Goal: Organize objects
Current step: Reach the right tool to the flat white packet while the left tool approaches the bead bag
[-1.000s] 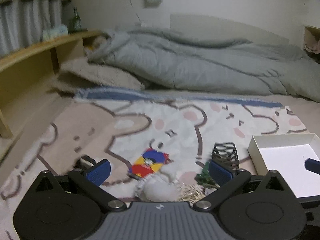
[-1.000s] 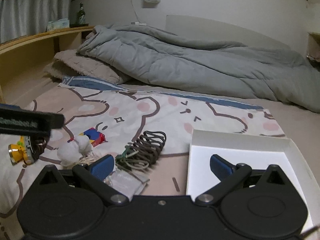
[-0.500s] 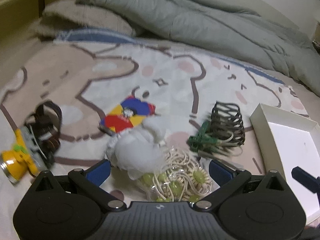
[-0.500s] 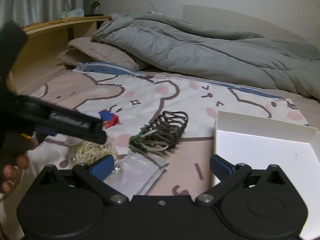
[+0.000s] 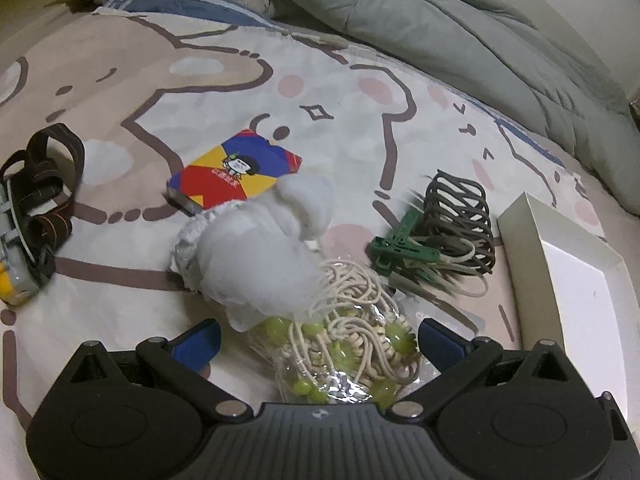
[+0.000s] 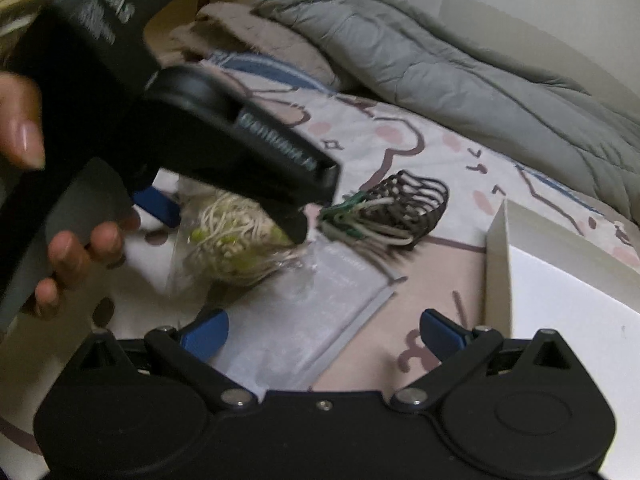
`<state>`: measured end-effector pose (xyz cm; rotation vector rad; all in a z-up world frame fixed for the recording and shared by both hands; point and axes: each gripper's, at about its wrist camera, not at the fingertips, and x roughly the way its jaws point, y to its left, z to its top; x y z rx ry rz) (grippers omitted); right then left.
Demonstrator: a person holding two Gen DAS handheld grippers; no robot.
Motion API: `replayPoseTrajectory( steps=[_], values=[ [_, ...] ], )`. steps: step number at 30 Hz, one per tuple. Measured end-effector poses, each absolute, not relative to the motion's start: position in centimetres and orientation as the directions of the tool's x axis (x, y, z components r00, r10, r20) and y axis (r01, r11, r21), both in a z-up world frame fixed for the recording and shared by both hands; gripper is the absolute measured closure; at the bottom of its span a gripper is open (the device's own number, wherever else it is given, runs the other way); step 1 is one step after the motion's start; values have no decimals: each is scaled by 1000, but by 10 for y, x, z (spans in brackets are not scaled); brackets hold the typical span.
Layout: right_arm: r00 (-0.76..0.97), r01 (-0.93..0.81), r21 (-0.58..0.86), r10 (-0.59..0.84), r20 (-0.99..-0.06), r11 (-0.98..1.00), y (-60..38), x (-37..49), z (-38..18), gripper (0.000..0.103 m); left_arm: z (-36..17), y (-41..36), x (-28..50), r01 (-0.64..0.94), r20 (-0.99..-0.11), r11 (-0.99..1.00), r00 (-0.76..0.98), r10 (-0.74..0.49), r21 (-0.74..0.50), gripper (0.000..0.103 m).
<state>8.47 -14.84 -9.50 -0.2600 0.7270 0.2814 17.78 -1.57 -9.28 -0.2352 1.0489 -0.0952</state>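
My left gripper [image 5: 318,344] is open, its blue fingers on either side of a clear bag of cream cord and green beads [image 5: 344,344] lying on the bedsheet. A white fluffy ball [image 5: 260,256] touches the bag's far side. The right wrist view shows the left gripper [image 6: 224,216] over the bead bag [image 6: 228,240]. My right gripper [image 6: 322,334] is open above a flat grey-white packet [image 6: 316,316]. A white open box [image 5: 576,280] lies at the right, and it also shows in the right wrist view [image 6: 560,292].
A colourful card box [image 5: 236,172], a brown wire coil with a green clip [image 5: 444,224] and a yellow headlamp with brown strap [image 5: 28,216] lie on the cartoon sheet. A grey duvet [image 5: 460,28] is heaped behind.
My left gripper has dropped and moved forward until its open fingers bracket the bead bag. My right gripper has shifted left and lower over the packet.
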Motion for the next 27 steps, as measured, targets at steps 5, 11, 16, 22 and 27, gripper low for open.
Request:
replayPoseTrajectory(
  steps=[5,11,16,22,27],
  values=[
    [695,-313,-141,126,-708,939,-146,86,-101,0,-99,-18,178,-31,-856,979,491,-162,-203,0],
    [706,-251,-184,50,-706,950,-156,81,-102,0,-97,-7,168,-49,-862,982,488,-136,-183,0],
    [704,-216,-138,56,-708,967,-165,80,-98,0,-94,4,157,-45,-867,987,485,-111,-152,0],
    [690,-218,31,176,-702,975,-163,83,-90,0,-92,15,143,-68,-874,992,482,-58,-103,0],
    [634,-287,41,222,-741,957,-141,91,-101,0,-87,24,132,-117,-866,989,499,-15,-85,0]
  ],
)
